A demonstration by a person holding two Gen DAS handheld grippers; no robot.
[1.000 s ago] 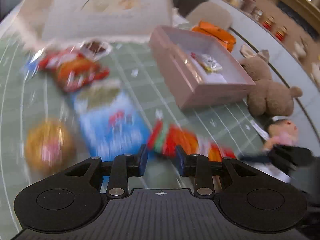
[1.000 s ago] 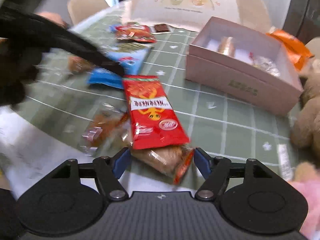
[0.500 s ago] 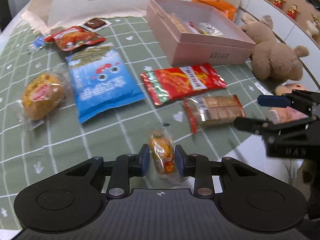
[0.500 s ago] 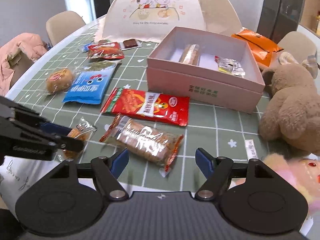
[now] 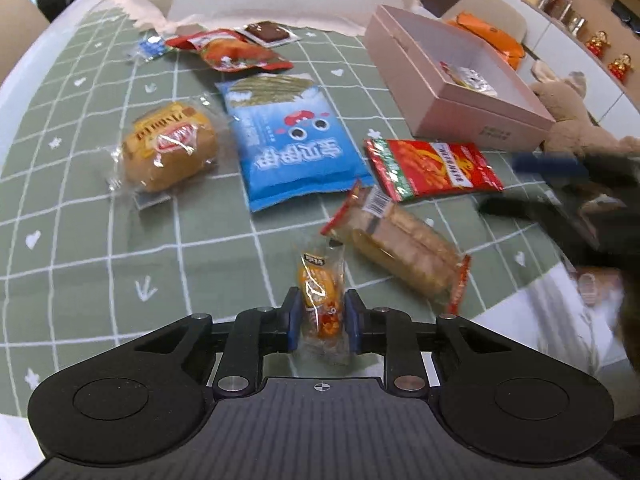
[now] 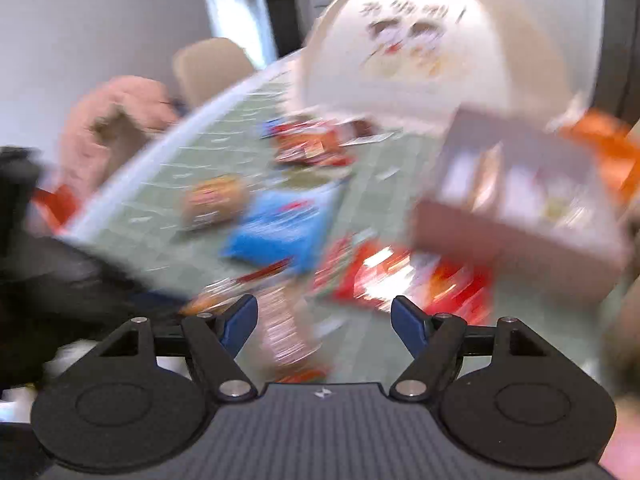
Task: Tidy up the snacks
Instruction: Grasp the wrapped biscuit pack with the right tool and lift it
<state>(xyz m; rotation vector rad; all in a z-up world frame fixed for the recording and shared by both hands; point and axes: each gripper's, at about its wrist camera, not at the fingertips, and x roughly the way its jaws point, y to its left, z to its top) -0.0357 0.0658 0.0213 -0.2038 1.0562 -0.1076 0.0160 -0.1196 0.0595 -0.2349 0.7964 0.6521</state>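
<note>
Grasp onset on a small orange snack packet, seen chiefly from the left wrist view. Left gripper now straddles the packet, which lies on the green checked tablecloth well on the near side of the pink box; half a second earlier the same packet lay between wider-set pads. Its jaws have just been closing, and the blue pads now meet the wrapper's edges on both sides, so the packet reads as clamped but not yet lifted. This suggests the next snack is secured for transfer toward the box, which already holds at least one wrapped item.

Left hand pose: gripper pitched steeply downward over the table's near edge, fingers aimed away from the person.

Right gripper: fingers well apart, with nothing pressed between them; its view is heavily smeared, where it was sharp half a second earlier, consistent with a quick swing. It appears blurred in the left view, on the near side of the box. Cracker pack, red packet, blue bag and round bun remain outside the box, so sorting appears far from complete.
</note>
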